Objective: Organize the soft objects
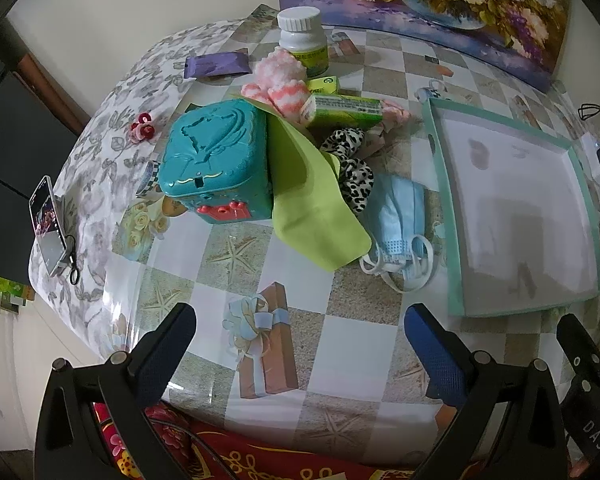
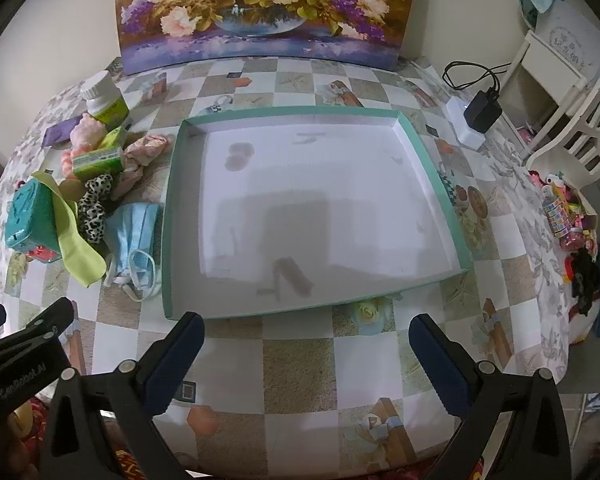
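A pile of soft items lies left of a shallow white tray with a teal rim [image 1: 440, 168] [image 2: 172, 216]. It holds a lime green cloth [image 1: 308, 196] [image 2: 74, 236], a leopard-print scrunchie [image 1: 350, 168] [image 2: 94, 208], blue face masks [image 1: 400, 216] [image 2: 132, 232], pink striped fluffy socks [image 1: 280, 76] [image 2: 85, 132] and a crumpled pink cloth [image 2: 144, 152]. Nothing lies in the tray. My left gripper [image 1: 300, 320] hovers open near the table's front edge, short of the pile. My right gripper [image 2: 306, 328] is open just before the tray's near rim.
A teal plastic case [image 1: 216, 160] [image 2: 28, 216], green boxes [image 1: 344, 110] [image 2: 98, 160] and a white-capped bottle [image 1: 302, 36] [image 2: 104, 100] sit among the soft items. A phone [image 1: 46, 224] leans at the left edge. A flower painting [image 2: 268, 12], a charger [image 2: 480, 114] and a white chair [image 2: 572, 120] stand behind and right.
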{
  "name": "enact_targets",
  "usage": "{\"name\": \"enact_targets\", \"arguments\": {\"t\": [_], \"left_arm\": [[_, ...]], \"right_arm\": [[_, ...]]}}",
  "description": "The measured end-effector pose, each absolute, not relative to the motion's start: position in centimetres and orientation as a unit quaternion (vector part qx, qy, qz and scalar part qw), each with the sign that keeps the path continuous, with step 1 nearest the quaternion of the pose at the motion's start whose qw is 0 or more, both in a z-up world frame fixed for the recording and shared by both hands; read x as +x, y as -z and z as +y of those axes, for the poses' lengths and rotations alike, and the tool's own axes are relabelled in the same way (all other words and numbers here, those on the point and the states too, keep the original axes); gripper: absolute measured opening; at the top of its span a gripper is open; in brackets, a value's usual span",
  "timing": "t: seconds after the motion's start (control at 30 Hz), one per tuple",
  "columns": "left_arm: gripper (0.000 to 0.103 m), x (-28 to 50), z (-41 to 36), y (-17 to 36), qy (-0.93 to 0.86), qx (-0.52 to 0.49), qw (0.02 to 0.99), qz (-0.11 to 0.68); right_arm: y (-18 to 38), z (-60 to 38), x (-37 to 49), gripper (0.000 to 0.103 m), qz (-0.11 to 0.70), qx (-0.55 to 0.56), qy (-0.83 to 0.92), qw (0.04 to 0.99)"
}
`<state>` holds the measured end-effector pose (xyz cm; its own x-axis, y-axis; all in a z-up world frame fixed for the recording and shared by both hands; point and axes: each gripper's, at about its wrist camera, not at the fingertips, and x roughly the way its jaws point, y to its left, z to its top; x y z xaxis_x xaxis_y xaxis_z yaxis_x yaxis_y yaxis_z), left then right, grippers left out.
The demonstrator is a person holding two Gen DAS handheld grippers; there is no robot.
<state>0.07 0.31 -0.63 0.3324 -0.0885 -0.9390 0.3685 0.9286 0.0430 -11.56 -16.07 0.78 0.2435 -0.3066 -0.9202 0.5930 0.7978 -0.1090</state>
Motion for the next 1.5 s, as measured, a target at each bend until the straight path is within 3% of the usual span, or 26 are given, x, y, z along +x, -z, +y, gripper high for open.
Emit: {"name": "enact_targets", "arguments": {"t": [0.67,0.93,1.5], "left_arm": [[0.103,-0.1,0.5,-0.3,0.157,0.109,0.807,0.559],[0.103,5.7,4.4,-4.5,0.104,-0.018,0.846,0.523],[0.103,14.2,5.5,-2.3,0.048,-0.049,0.832,0.551]], "right_arm": [[-0.3,-16.2,-10.8,0.103,0.533,0.136,0.276,0.788],[-1.9,-15.3,-8.5,0.103,0.506,0.132,0.24,0.818],[-3.0,-12.3,3.5,0.103,0.493,0.144,0.137,0.847]]}}
